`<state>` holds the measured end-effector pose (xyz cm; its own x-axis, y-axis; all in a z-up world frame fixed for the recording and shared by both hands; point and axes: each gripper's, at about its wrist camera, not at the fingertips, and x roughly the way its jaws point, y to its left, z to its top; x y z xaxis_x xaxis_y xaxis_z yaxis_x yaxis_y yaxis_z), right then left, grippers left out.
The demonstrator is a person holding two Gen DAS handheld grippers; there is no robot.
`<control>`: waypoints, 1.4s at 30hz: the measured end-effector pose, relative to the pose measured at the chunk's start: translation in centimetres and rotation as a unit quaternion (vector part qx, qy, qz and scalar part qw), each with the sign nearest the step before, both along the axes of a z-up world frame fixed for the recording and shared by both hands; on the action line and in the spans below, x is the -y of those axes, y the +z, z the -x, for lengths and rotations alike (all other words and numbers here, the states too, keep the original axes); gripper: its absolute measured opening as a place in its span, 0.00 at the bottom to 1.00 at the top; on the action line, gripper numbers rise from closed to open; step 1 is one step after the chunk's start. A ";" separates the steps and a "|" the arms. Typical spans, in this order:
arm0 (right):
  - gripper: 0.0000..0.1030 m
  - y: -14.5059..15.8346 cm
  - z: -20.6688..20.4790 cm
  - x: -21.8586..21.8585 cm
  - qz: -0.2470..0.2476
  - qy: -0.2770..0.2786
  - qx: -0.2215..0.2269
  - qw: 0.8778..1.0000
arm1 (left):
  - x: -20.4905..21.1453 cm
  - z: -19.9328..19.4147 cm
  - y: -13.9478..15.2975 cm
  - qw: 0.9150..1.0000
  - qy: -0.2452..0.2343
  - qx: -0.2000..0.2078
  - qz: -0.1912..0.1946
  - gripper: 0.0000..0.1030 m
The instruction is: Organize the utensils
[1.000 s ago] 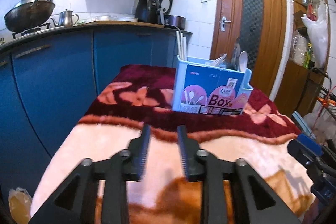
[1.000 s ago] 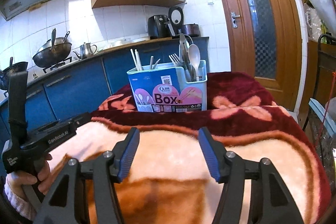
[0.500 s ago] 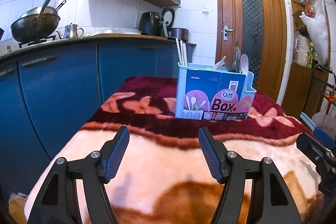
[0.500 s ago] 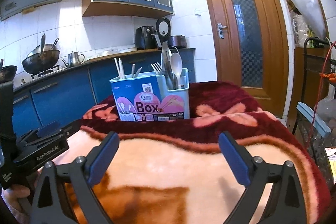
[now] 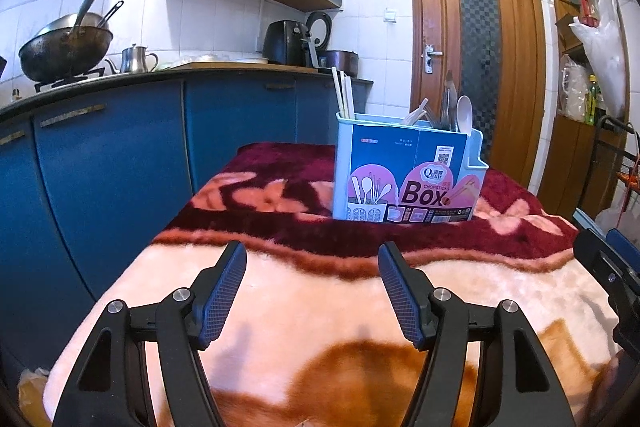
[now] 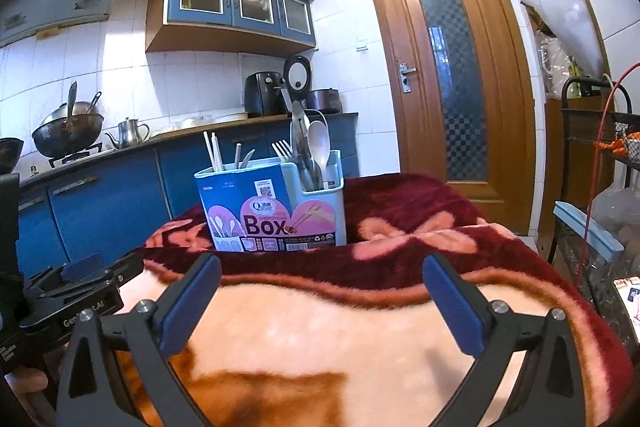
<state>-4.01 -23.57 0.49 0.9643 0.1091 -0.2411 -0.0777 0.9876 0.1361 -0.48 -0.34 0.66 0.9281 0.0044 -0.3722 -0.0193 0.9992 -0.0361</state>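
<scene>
Both pairs of fingers have just been opening and stand spread with nothing between them: the left gripper [image 5: 312, 257] and the wider right gripper [image 6: 322, 267] hover over the blanket-covered surface [image 6: 320, 327]. Ahead, the utensil box [image 6: 276, 205] stands upright on the blanket's dark red part, holding chopsticks [image 5: 343, 93], forks and spoons.

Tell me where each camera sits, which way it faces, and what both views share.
Left wrist: on the left gripper, looking forward over the pink-and-maroon plush blanket at the light-blue plastic utensil box; its open, empty fingers show, with the right gripper's black body at the right edge.
Right wrist: on the right gripper, facing the same box; open, empty fingers, the left gripper's body and a hand lower left.
Shared: box, blanket, blue cabinets, wooden door.
</scene>
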 end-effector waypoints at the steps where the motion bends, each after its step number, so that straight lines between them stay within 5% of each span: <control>1: 1.00 0.0 0.0 0.0 0.000 0.001 -0.001 1.000 | 0.0 0.0 0.0 1.000 0.000 0.000 -0.001 0.68; 42: 1.00 -0.2 -0.1 0.1 -0.007 0.007 -0.006 1.000 | 0.0 -0.1 -0.1 1.000 0.001 0.000 -0.002 0.68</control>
